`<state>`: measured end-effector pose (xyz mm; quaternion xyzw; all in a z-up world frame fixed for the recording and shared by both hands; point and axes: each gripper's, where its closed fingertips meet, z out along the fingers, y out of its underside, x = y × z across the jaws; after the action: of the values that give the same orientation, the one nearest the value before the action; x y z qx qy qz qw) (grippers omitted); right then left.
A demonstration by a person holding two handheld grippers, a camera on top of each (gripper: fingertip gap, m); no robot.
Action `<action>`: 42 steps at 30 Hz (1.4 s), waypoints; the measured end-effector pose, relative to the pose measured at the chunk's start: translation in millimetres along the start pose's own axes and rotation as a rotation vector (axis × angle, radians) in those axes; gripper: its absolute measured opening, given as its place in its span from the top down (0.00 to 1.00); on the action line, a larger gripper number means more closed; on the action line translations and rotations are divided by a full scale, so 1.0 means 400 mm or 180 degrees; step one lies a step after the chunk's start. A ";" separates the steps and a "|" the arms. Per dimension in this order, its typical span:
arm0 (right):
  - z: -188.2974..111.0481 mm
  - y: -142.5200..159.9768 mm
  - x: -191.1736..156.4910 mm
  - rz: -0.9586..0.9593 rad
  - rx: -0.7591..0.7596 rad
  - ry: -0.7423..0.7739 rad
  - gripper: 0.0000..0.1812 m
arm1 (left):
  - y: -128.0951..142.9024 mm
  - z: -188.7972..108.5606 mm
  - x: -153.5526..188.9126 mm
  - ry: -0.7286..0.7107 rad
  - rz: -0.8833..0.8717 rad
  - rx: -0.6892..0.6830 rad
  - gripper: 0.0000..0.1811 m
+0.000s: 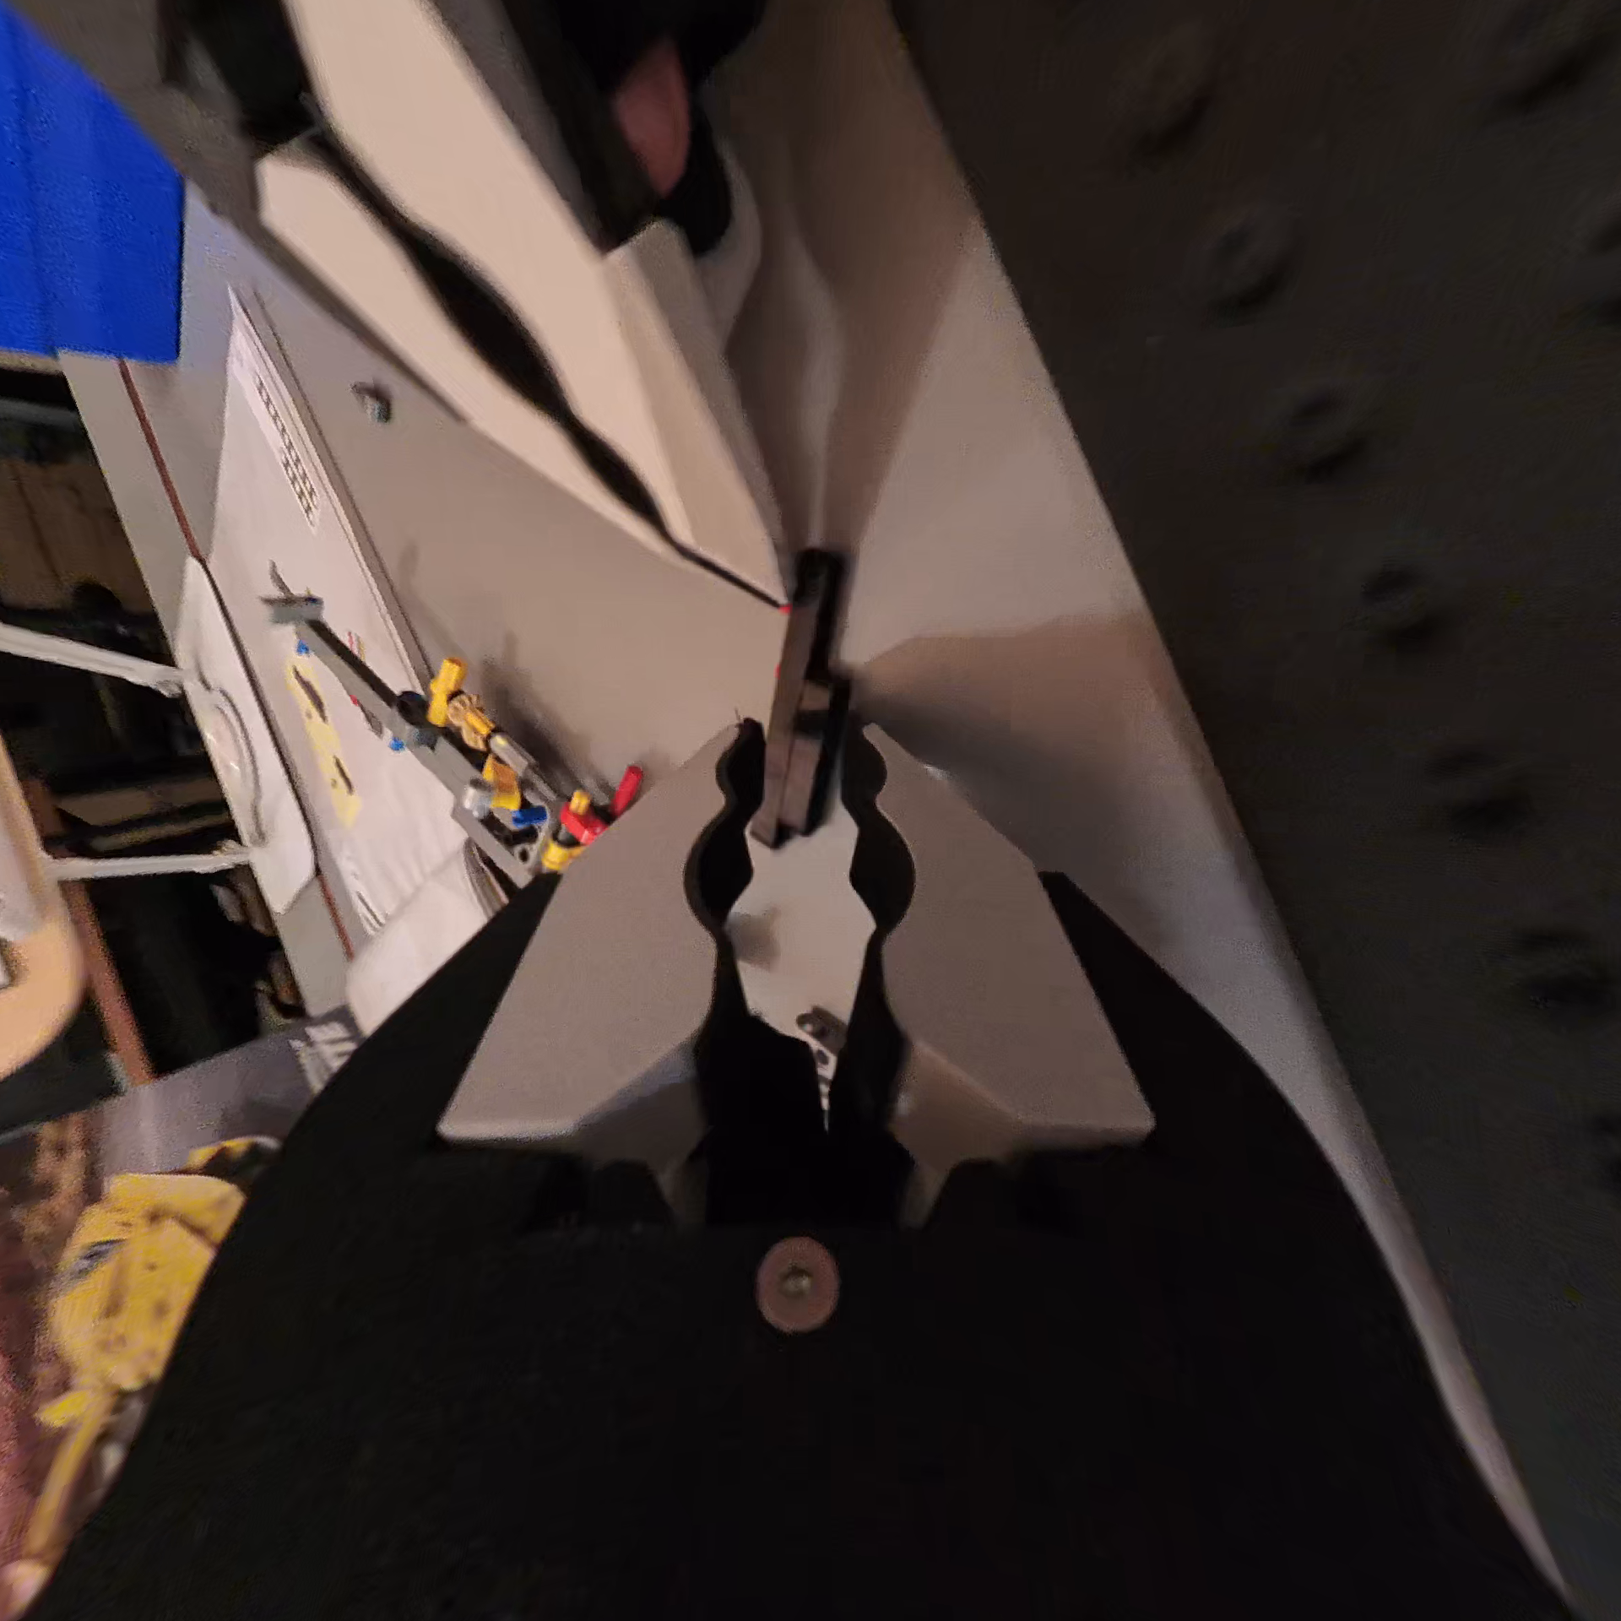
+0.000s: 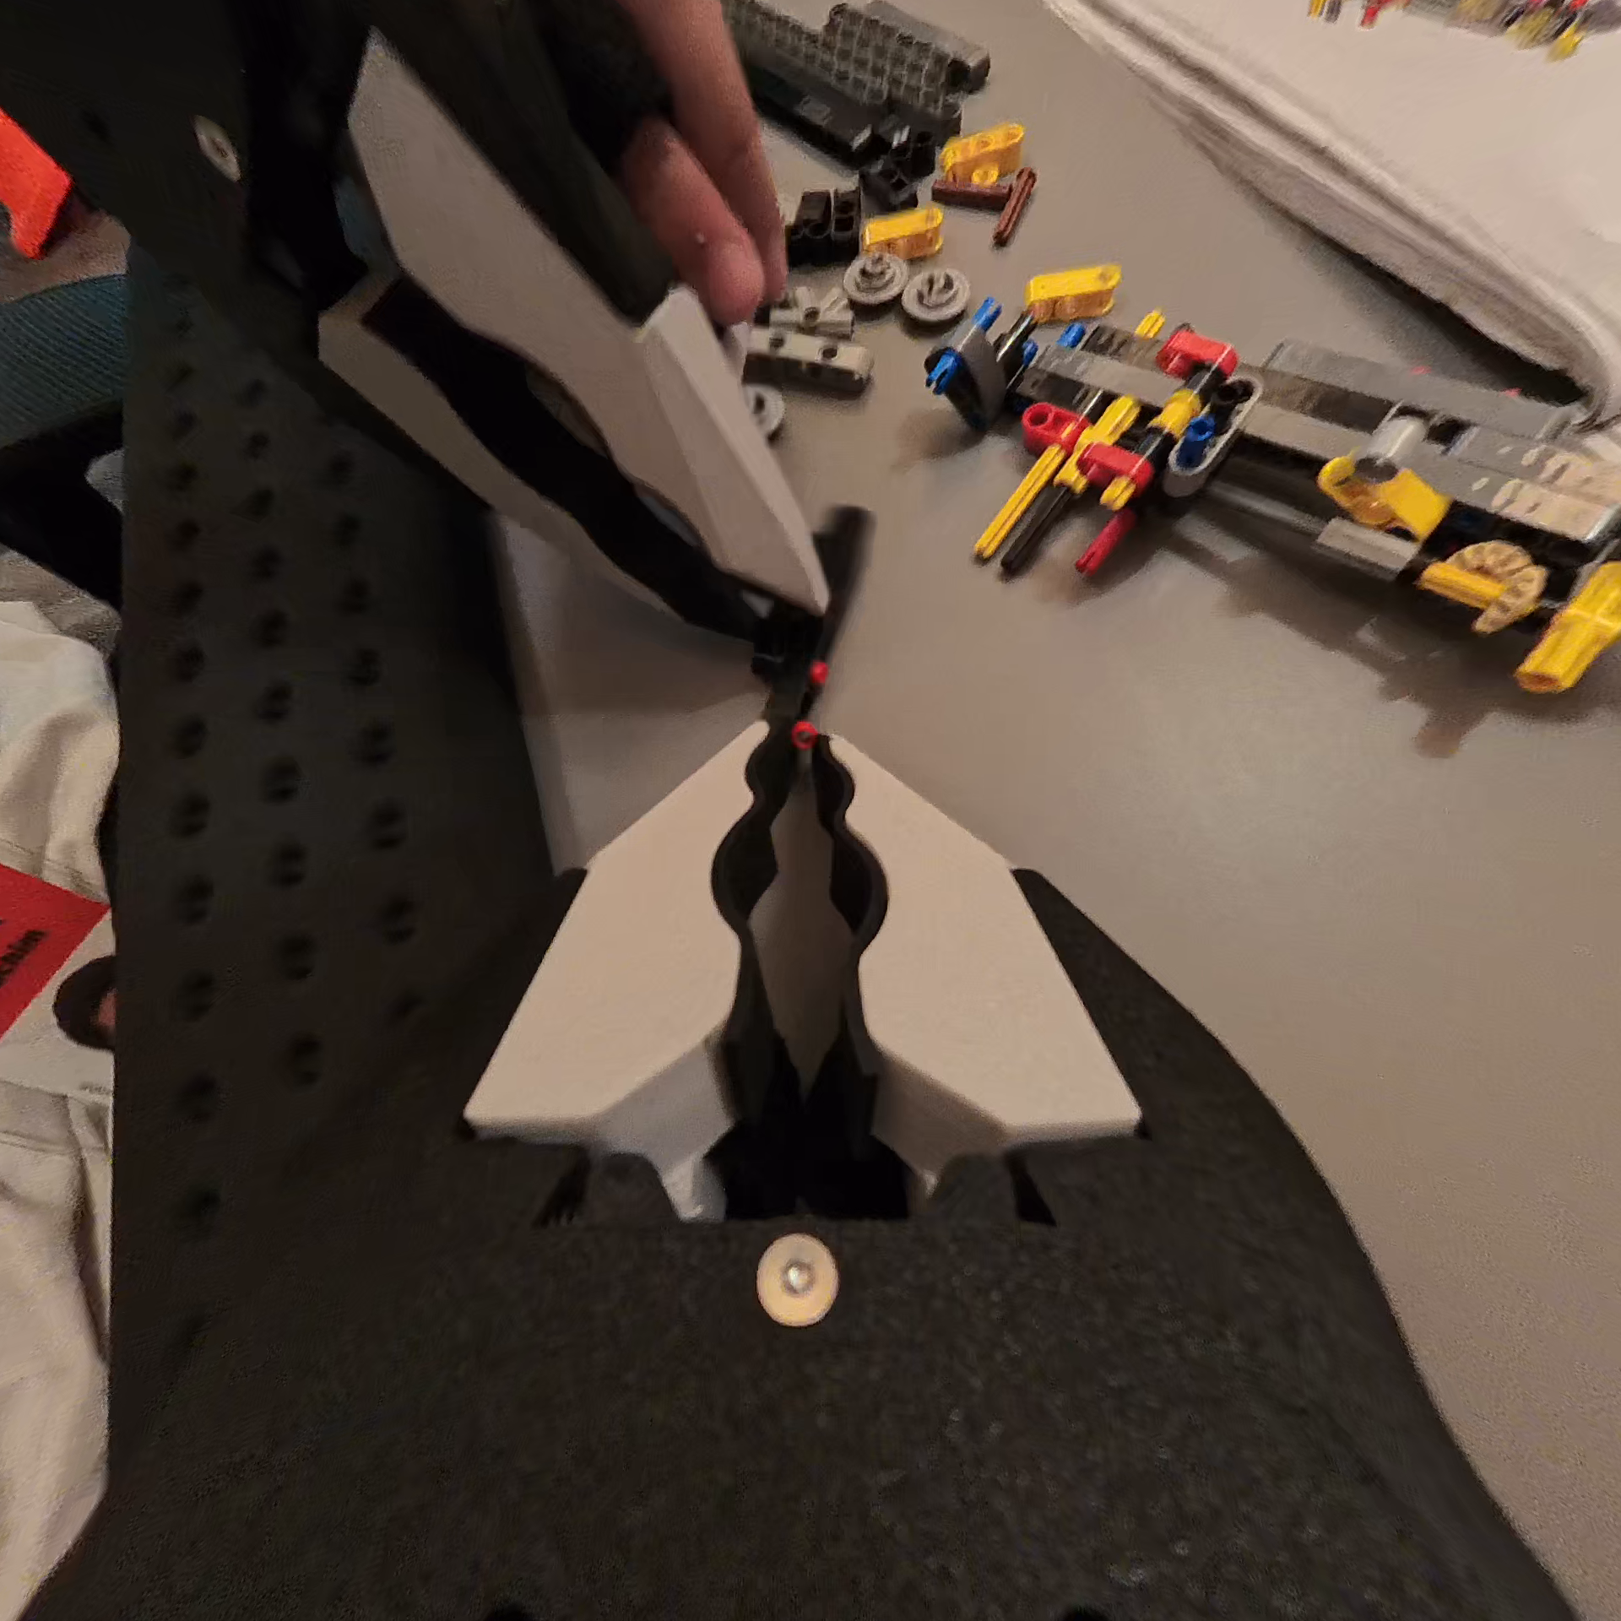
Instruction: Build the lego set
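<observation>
Both grippers are meeting tip to tip, jaws clenching one black beam [image 1: 803, 702]: left gripper [image 1: 803, 754], right gripper [image 2: 794, 746]. A hand [image 2: 702, 175] is steering at 12 o'clock. No writing is legible.

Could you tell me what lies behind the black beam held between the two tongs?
Behind the black beam, bare grey table shows, with the long grey assembly farther off. The left tongs cover the beam's far end and the table beyond.

The long grey lego assembly [image 2: 1368, 439] runs off the right wrist view's edge at three o'clock. Loose pieces [image 2: 1456, 22] at one o'clock are too blurred to identify.
</observation>
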<state>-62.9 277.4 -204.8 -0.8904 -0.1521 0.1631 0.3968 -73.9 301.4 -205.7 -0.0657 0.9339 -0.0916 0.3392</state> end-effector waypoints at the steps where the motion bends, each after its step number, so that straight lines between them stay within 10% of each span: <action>1: 0.003 0.002 -0.002 0.0005 -0.0024 -0.0022 0.98 | 0.003 0.000 -0.003 0.0014 -0.0152 0.0015 0.91; 15: 0.014 0.006 -0.008 -0.0019 -0.0095 -0.0036 0.98 | 0.020 -0.010 -0.006 0.0163 -0.3276 0.0295 0.74; 31: 0.006 0.007 -0.007 0.0191 -0.0072 -0.0197 0.98 | -0.013 0.025 -0.003 0.0616 -0.2847 0.0451 0.79; 42: -0.096 -0.117 0.041 0.0976 0.1157 -0.0343 0.98 | -0.026 -0.055 -0.119 -0.0614 -0.2364 0.1237 0.79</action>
<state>-39.0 288.6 -148.1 -0.8071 -0.0044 0.2934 0.5124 -51.1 302.8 -157.2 -0.3406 0.7763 -0.3751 0.3751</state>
